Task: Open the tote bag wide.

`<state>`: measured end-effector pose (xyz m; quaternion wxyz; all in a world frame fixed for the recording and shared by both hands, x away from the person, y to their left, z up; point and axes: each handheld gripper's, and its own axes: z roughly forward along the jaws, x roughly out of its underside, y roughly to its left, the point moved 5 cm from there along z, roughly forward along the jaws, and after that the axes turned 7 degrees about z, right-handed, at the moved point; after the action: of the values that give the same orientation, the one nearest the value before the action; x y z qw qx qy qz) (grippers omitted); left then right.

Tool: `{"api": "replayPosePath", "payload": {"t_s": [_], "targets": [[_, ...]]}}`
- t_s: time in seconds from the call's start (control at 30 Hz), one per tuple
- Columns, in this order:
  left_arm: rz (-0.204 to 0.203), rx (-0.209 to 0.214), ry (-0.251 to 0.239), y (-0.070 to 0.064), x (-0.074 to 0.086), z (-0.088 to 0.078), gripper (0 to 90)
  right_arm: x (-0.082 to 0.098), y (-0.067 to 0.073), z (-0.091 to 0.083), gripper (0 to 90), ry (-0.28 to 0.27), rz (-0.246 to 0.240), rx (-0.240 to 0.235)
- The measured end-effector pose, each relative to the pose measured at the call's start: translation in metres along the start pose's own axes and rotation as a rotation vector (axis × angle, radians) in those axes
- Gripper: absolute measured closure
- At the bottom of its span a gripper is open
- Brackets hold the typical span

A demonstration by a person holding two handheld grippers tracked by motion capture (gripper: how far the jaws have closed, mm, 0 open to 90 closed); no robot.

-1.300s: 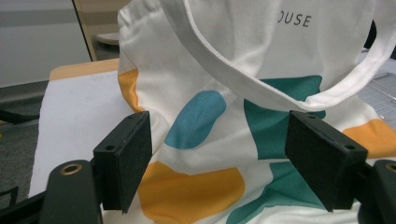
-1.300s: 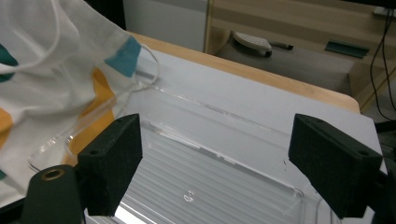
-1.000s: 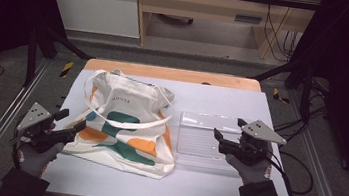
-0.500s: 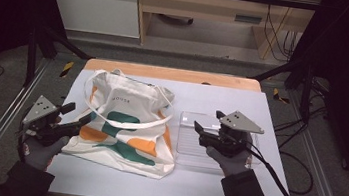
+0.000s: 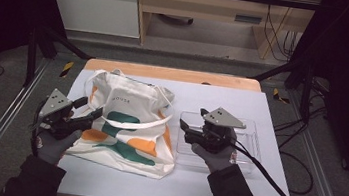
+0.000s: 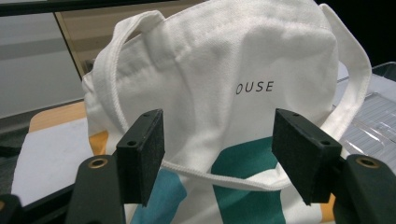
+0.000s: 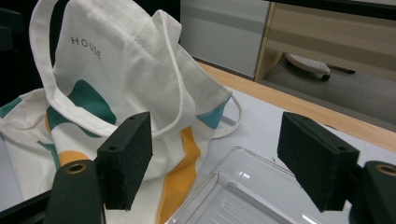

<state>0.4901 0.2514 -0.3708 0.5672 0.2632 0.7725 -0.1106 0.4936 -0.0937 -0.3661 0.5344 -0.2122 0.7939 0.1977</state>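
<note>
Right gripper over clear tray, beside bulging tote bag.

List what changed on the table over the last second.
The right hand-held gripper moved left across the clear plastic tray toward the white canvas tote bag; the left hand-held gripper edged onto the bag. Both have just been closing their jaws, holding nothing. Bag and tray stayed put.

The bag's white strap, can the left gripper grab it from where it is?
Probably yes. The left gripper is open, and the white strap lies right between its jaws on the bag, nothing blocking.
</note>
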Motion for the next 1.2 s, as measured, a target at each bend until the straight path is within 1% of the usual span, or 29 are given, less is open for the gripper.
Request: {"api": "replayPosePath", "payload": {"t_s": [0.1,0.13,0.17,0.2,0.23,0.3,0.33,0.4,0.5,0.53,0.57,0.6,0.67,0.7,0.87,0.97,1.0,1.07,1.1,1.2], "targets": [[0.000,0.001,0.009,-0.003,-0.002,0.008,36.9,0.000,0.004,0.004,26.6,0.003,-0.001,-0.010],[0.000,0.001,0.009,-0.003,-0.002,0.008,37.8,0.000,0.004,0.004,26.6,0.003,-0.001,-0.010],[0.001,0.000,0.014,-0.004,-0.003,0.014,38.5,0.001,0.006,0.007,27.0,0.006,0.001,-0.012],[0.001,0.000,0.014,-0.004,-0.003,0.014,39.2,0.001,0.006,0.007,27.0,0.006,0.001,-0.012],[0.005,-0.007,0.018,-0.005,-0.004,0.019,40.1,0.002,0.008,0.010,27.1,0.013,0.000,-0.018],[0.007,-0.009,0.021,-0.006,-0.005,0.022,40.9,0.002,0.009,0.012,27.3,0.012,0.002,-0.019],[0.015,-0.016,0.033,-0.007,-0.004,0.027,42.4,0.003,0.011,0.014,27.3,0.016,0.005,-0.025],[0.020,-0.022,0.043,-0.008,-0.002,0.032,44.2,0.004,0.011,0.016,27.4,0.021,0.006,-0.026],[0.016,-0.025,0.048,-0.008,0.000,0.036,48.0,0.005,0.011,0.017,27.6,0.020,0.001,-0.027],[0.012,-0.028,0.059,-0.008,0.002,0.039,49.8,0.006,0.012,0.018,27.7,0.022,0.002,-0.029],[0.012,-0.028,0.059,-0.008,0.002,0.039,51.6,0.006,0.012,0.018,27.8,0.022,0.000,-0.031],[0.014,-0.033,0.071,-0.008,0.004,0.041,53.8,0.006,0.012,0.019,27.9,0.020,-0.001,-0.034],[0.013,-0.035,0.073,-0.007,0.005,0.041,58.4,0.007,0.013,0.021,28.2,0.025,-0.002,-0.034],[0.006,-0.037,0.070,-0.006,0.005,0.041,61.0,0.007,0.013,0.022,28.4,0.025,0.002,-0.036],[0.000,-0.034,0.077,-0.005,0.008,0.042,70.2,0.007,0.018,0.028,28.6,0.036,-0.012,-0.040],[-0.004,-0.031,0.087,-0.005,0.010,0.043,75.6,0.006,0.021,0.031,28.7,0.039,-0.011,-0.046],[-0.005,-0.029,0.091,-0.005,0.010,0.043,77.4,0.005,0.023,0.035,29.1,0.034,-0.006,-0.053],[0.002,-0.027,0.094,-0.006,0.011,0.042,80.8,0.006,0.024,0.038,29.3,0.036,0.008,-0.060],[0.003,-0.024,0.095,-0.007,0.011,0.042,83.3,0.006,0.024,0.040,29.3,0.043,0.003,-0.058],[0.003,-0.018,0.097,-0.008,0.013,0.041,86.0,0.005,0.028,0.043,29.6,0.043,-0.004,-0.061]]}}
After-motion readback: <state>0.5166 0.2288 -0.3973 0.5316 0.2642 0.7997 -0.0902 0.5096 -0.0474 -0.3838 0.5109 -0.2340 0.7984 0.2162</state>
